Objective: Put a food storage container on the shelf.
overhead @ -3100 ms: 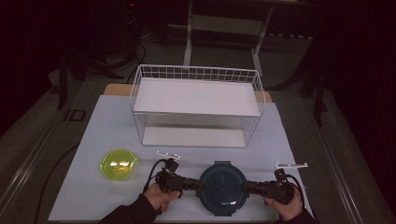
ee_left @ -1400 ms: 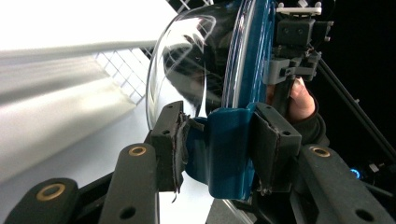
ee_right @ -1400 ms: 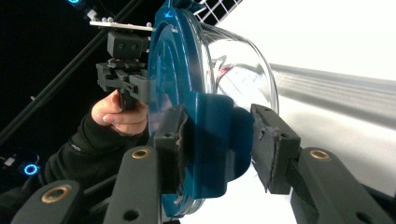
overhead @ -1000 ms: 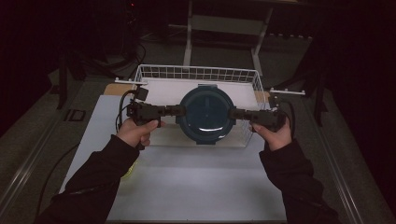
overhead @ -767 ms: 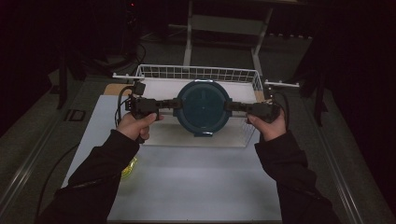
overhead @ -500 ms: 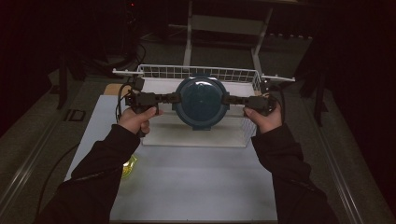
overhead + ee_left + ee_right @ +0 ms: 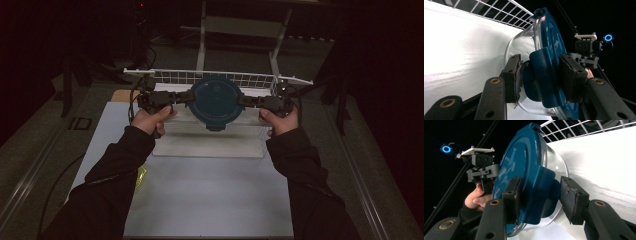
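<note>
- Left gripper (image 7: 540, 77): its jaws bracket the blue side latch of the lidded container (image 7: 549, 65). The inner pad presses the clear bowl wall and latch; the outer pad lies against the lid face. The jaws have just been opening a little, with the latch between them.
- Right gripper (image 7: 541, 200): its jaws straddle the opposite latch of the same container. The lid-side pad touches the lid; the other pad stands slightly off the latch, with a thin gap visible. These jaws have also just been opening.
- Container position: suspended between the two grippers, lid level, left gripper (image 7: 187, 98) on one side and right gripper (image 7: 246, 101) on the other, in the high view.
- Beyond the jaws: the white floor of the wire basket (image 7: 235, 79) lies directly beneath the bowl; its mesh wall stands just behind.
- Farthest: each gripper view shows the opposite gripper past the lid edge.
</note>
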`<action>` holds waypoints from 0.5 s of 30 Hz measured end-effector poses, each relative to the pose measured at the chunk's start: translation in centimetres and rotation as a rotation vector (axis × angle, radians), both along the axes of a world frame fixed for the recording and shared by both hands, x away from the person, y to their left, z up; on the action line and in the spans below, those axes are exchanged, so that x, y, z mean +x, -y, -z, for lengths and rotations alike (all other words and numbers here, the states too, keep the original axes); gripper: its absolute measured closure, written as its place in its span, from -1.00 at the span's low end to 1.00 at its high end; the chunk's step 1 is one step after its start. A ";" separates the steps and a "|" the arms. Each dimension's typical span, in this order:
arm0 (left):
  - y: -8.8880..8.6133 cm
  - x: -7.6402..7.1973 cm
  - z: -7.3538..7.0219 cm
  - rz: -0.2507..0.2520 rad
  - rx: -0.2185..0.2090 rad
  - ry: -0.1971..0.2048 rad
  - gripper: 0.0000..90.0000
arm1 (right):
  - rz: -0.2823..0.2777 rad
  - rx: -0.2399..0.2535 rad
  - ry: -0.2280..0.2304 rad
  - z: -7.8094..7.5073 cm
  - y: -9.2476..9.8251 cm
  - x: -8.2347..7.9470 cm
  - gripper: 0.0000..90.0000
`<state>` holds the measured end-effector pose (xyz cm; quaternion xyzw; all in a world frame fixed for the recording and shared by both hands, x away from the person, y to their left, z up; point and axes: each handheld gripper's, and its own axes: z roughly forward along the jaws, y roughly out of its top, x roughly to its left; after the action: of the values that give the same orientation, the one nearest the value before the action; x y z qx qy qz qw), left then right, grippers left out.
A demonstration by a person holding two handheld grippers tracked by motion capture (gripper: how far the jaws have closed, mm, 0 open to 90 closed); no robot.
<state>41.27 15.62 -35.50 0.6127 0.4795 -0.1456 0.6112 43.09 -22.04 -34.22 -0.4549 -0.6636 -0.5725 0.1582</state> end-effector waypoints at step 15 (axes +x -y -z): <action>0.2 0.6 -0.5 -0.036 0.099 0.031 0.05 | 0.041 -0.028 -0.011 0.1 -0.5 1.0 0.07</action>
<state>41.91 15.44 -35.01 0.6356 0.4872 -0.1013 0.5902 44.10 -21.53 -34.34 -0.4736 -0.6612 -0.5638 0.1438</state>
